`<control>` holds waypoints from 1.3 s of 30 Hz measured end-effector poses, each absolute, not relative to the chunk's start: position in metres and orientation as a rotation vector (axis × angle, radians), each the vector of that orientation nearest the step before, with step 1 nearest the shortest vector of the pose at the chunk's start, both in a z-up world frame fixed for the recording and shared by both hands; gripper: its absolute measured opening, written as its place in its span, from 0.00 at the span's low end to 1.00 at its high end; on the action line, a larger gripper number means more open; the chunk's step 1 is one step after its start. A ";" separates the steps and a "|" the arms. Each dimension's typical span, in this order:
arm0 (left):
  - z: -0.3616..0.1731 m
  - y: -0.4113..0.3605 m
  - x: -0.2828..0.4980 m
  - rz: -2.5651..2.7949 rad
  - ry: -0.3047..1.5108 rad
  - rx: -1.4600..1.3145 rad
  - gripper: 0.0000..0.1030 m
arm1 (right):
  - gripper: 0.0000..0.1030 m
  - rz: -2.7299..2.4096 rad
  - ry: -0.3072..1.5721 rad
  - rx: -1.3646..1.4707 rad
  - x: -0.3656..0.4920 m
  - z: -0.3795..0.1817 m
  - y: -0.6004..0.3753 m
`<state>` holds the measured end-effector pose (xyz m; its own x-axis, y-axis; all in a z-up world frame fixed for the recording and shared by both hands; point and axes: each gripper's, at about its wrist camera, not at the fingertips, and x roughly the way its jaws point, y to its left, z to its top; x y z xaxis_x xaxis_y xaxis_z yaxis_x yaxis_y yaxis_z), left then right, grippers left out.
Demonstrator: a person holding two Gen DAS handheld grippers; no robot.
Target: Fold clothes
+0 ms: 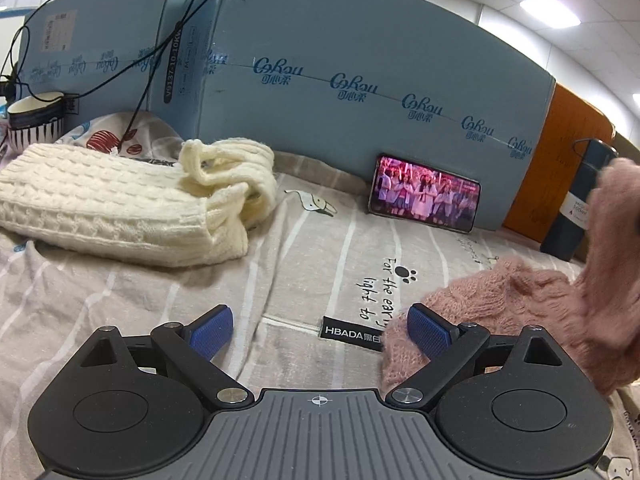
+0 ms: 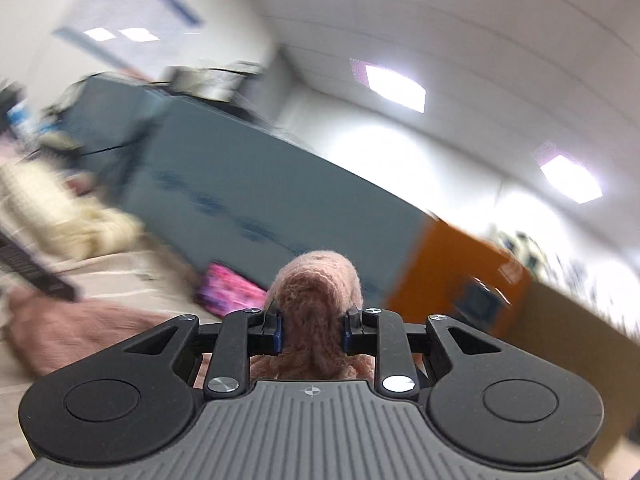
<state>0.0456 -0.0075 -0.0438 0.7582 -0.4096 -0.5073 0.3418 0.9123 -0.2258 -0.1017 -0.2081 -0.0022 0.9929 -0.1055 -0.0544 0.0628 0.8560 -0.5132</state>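
Observation:
A fluffy pink sweater (image 1: 520,300) lies on the striped bedsheet (image 1: 280,272) at the right, one part lifted up at the right edge. My left gripper (image 1: 320,330) is open and empty, low over the sheet, its right finger touching the sweater's edge. My right gripper (image 2: 313,330) is shut on a bunch of the pink sweater (image 2: 316,300) and holds it raised; that view is motion-blurred. A folded cream knit sweater (image 1: 120,200) lies at the left.
Large blue cardboard boxes (image 1: 360,80) and an orange box (image 1: 560,152) wall the back. A phone (image 1: 424,194) playing video leans against the box. A dark bottle (image 1: 576,204) stands at right, a striped bowl (image 1: 36,120) at far left. Black cables hang over the boxes.

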 end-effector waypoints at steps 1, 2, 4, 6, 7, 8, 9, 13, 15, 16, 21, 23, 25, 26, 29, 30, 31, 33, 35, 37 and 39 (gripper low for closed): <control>-0.043 -0.007 0.045 -0.413 0.576 -0.128 0.93 | 0.22 -0.054 0.074 -0.576 -0.099 -0.008 -0.194; -0.042 -0.006 0.045 -0.414 0.569 -0.137 0.93 | 0.22 -0.015 0.072 -0.599 -0.098 -0.012 -0.182; -0.039 -0.001 0.042 -0.408 0.541 -0.164 0.93 | 0.22 0.056 0.084 -0.609 -0.095 -0.020 -0.164; -0.035 0.007 0.040 -0.384 0.500 -0.209 0.93 | 0.22 0.117 0.103 -0.603 -0.092 -0.024 -0.149; -0.033 0.013 0.038 -0.379 0.480 -0.240 0.93 | 0.22 0.149 0.118 -0.586 -0.090 -0.026 -0.144; -0.031 0.018 0.037 -0.383 0.463 -0.278 0.93 | 0.23 0.184 0.136 -0.562 -0.089 -0.026 -0.140; -0.030 0.023 0.037 -0.394 0.449 -0.317 0.93 | 0.23 0.216 0.158 -0.531 -0.086 -0.026 -0.138; -0.026 0.033 0.035 -0.436 0.414 -0.406 0.93 | 0.23 0.310 0.301 -0.312 -0.062 -0.025 -0.146; -0.026 0.035 0.036 -0.465 0.419 -0.433 0.93 | 0.24 0.339 0.360 -0.190 -0.049 -0.026 -0.157; -0.027 0.035 0.037 -0.481 0.424 -0.450 0.93 | 0.25 0.352 0.387 -0.131 -0.042 -0.027 -0.163; -0.031 0.041 0.040 -0.549 0.449 -0.533 0.93 | 0.60 0.454 0.438 0.136 -0.034 -0.022 -0.188; -0.032 0.044 0.041 -0.582 0.451 -0.572 0.93 | 0.77 0.506 0.417 0.205 -0.042 -0.012 -0.194; -0.034 0.047 0.041 -0.622 0.450 -0.612 0.93 | 0.79 0.542 0.368 0.229 -0.054 -0.001 -0.202; -0.034 0.048 0.041 -0.649 0.448 -0.633 0.93 | 0.80 0.550 0.343 0.235 -0.059 0.006 -0.206; -0.035 0.047 0.041 -0.758 0.458 -0.689 0.93 | 0.81 0.548 0.289 0.298 -0.076 0.021 -0.234; -0.035 0.045 0.042 -0.803 0.475 -0.701 0.93 | 0.81 0.539 0.288 0.332 -0.078 0.021 -0.245; -0.036 0.041 0.044 -0.851 0.501 -0.707 0.93 | 0.81 0.527 0.289 0.370 -0.079 0.021 -0.255; -0.036 0.032 0.045 -0.894 0.551 -0.686 0.93 | 0.81 0.496 0.308 0.466 -0.079 0.014 -0.276; -0.035 0.021 0.043 -0.881 0.588 -0.620 0.92 | 0.81 0.471 0.327 0.567 -0.076 0.004 -0.293; -0.034 0.012 0.040 -0.878 0.603 -0.573 0.91 | 0.81 0.453 0.332 0.647 -0.074 -0.004 -0.307; -0.033 0.004 0.035 -0.887 0.597 -0.521 0.91 | 0.81 0.454 0.332 0.674 -0.076 -0.010 -0.311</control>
